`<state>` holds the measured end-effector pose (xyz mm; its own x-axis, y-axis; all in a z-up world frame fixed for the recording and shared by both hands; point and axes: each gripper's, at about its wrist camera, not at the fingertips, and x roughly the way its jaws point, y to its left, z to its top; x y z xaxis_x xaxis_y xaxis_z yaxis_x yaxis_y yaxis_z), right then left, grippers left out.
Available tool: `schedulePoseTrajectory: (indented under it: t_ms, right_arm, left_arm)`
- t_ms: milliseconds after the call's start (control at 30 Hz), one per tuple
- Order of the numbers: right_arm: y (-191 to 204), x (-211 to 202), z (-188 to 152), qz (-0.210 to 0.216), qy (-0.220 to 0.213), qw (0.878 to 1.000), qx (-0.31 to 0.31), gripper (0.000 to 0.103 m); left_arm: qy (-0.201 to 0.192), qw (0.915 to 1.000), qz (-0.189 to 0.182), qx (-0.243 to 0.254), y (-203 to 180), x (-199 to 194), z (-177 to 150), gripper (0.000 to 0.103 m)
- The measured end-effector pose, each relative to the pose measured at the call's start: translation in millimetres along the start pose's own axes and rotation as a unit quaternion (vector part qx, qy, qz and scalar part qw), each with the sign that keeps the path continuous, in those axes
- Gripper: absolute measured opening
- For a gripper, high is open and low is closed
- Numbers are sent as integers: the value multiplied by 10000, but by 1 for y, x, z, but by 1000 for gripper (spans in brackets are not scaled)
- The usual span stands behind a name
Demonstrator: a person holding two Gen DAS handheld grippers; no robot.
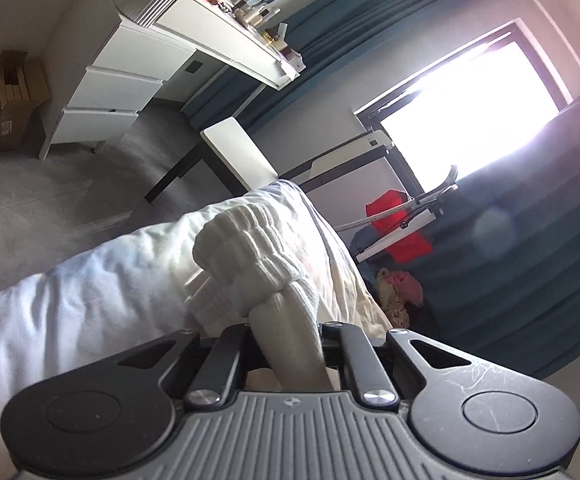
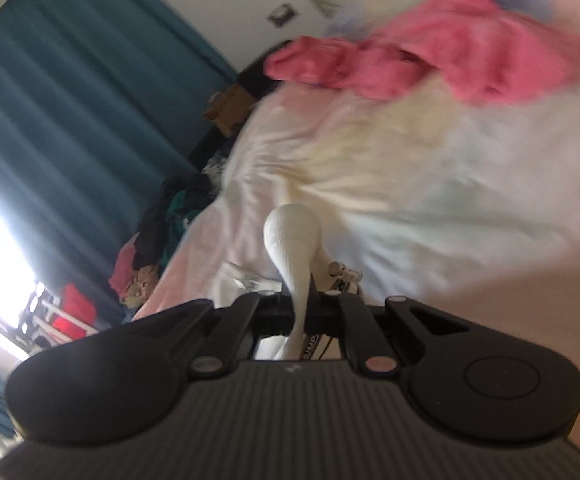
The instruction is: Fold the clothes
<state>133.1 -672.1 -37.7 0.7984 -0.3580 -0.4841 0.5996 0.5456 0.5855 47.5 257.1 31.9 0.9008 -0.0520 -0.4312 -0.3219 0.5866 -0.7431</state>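
Sock (image 1: 257,256), white and ribbed, runs straight out from the left claw (image 1: 290,344), clamped on it above the bed (image 1: 69,292). Right claw (image 2: 302,312) pinches a white sock end (image 2: 294,236) too, long axis pointing away over the bed. Whether it's one sock or two, I can't tell; the right view is blurred.

Only partial letters "IMP" show on a white object (image 2: 313,350).

Ribbed white sock (image 1: 257,264) at centre; cream bedsheet (image 2: 370,200) behind; pink garment (image 2: 430,68) upper right; teal curtain (image 2: 69,100) at left; white dresser (image 1: 105,92) upper left.
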Motion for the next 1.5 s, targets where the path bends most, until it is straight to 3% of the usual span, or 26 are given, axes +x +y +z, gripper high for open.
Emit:
schedulePoseTrajectory:
  t_ms: [200, 367, 600, 767, 900, 1067, 1167, 1300, 1500]
  right_arm:
    - [76, 46, 33, 34, -88, 9983, -572, 5]
    - [136, 139, 15, -396, -48, 9932, -1097, 5]
    - [152, 265, -32, -1065, 444, 9824, -1469, 5]
    - [153, 310, -56, -1333, 643, 9735, -1742, 7]
    - [152, 309, -53, -1286, 847, 9718, -1788, 10]
    - [136, 269, -44, -1204, 1034, 9784, -1324, 61]
    - [113, 238, -46, -986, 1161, 9834, -986, 66]
    - [82, 198, -48, -692, 1327, 9873, -534, 66]
    - [35, 137, -52, -248, 1567, 9872, 148, 69]
  left_arm:
    - [-171, 9981, 448, 400, -57, 94, 35, 9]
    - [45, 9936, 895, 694, -77, 206, 47, 9]
    - [458, 9824, 1350, 1207, -78, 326, 45, 10]
    - [738, 9740, 1566, 1465, -76, 367, 39, 12]
    - [769, 9740, 1411, 1598, -73, 359, 35, 20]
    - [588, 9777, 1105, 1685, -71, 306, 26, 54]
    - [465, 9854, 811, 1424, -62, 258, 17, 67]
    - [370, 9971, 308, 584, -33, 196, 0, 70]
    - [630, 9980, 95, -39, -1, 154, -18, 75]
